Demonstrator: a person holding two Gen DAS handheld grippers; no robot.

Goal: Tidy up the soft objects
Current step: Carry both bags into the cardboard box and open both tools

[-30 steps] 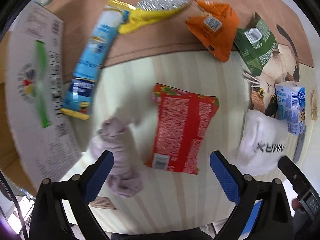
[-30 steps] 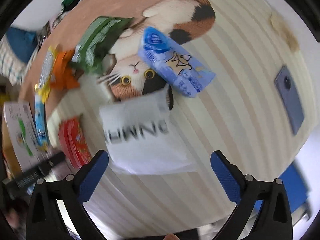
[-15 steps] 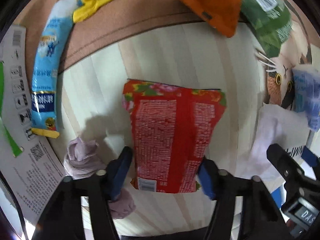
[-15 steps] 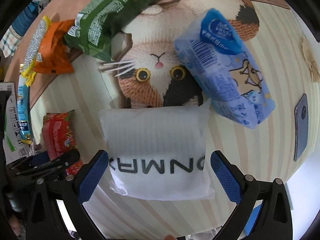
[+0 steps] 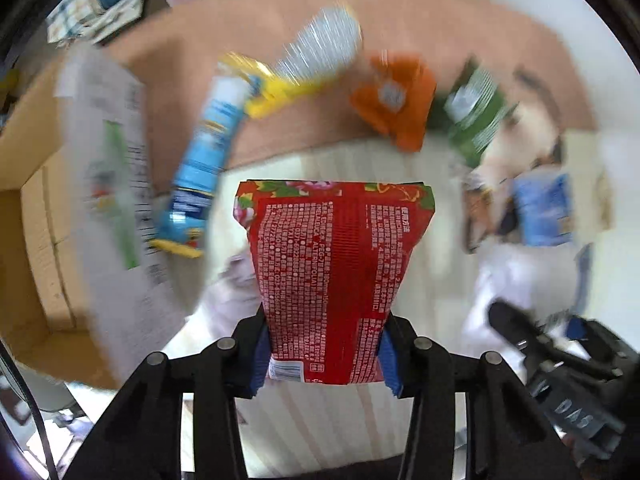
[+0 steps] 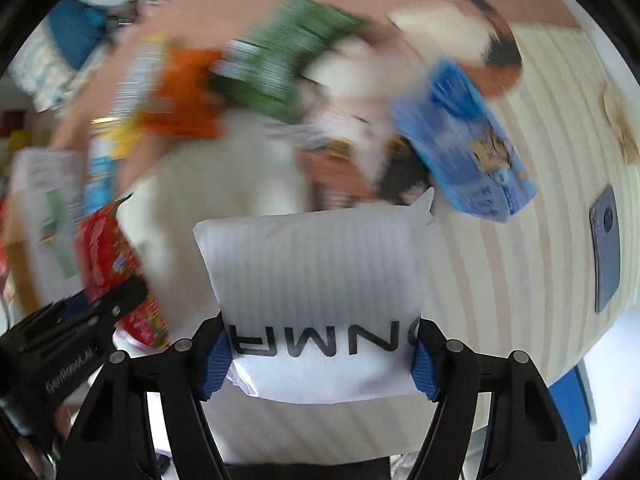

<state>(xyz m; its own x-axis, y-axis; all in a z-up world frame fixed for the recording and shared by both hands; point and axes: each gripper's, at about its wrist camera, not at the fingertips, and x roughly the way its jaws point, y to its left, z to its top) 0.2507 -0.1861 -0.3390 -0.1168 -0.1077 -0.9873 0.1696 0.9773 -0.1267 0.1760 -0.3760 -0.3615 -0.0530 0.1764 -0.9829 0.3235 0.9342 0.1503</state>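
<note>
My left gripper (image 5: 323,354) has its blue pads pressed on the lower sides of a red printed packet (image 5: 334,264), which hangs lifted above the striped floor mat; its jaws are still closing. In the right wrist view, my right gripper (image 6: 322,354) squeezes the bottom of a white soft pack with black letters (image 6: 320,268), its jaws closing on it too. The red packet (image 6: 114,264) and the left gripper's body show at that view's left. A crumpled pale lilac cloth (image 5: 230,292) lies on the mat behind the red packet.
A blue tissue pack (image 6: 468,140) lies on the cat-print rug. An orange bag (image 5: 396,100), a green bag (image 5: 476,116), a long blue-and-yellow packet (image 5: 204,168) and a silver-and-yellow one (image 5: 304,64) lie further back. A cardboard box (image 5: 36,216) stands left. A phone (image 6: 606,252) lies right.
The left gripper shut on the red packet and lifted it off the mat. The right gripper came down over the white pack and closed onto its lower edge.
</note>
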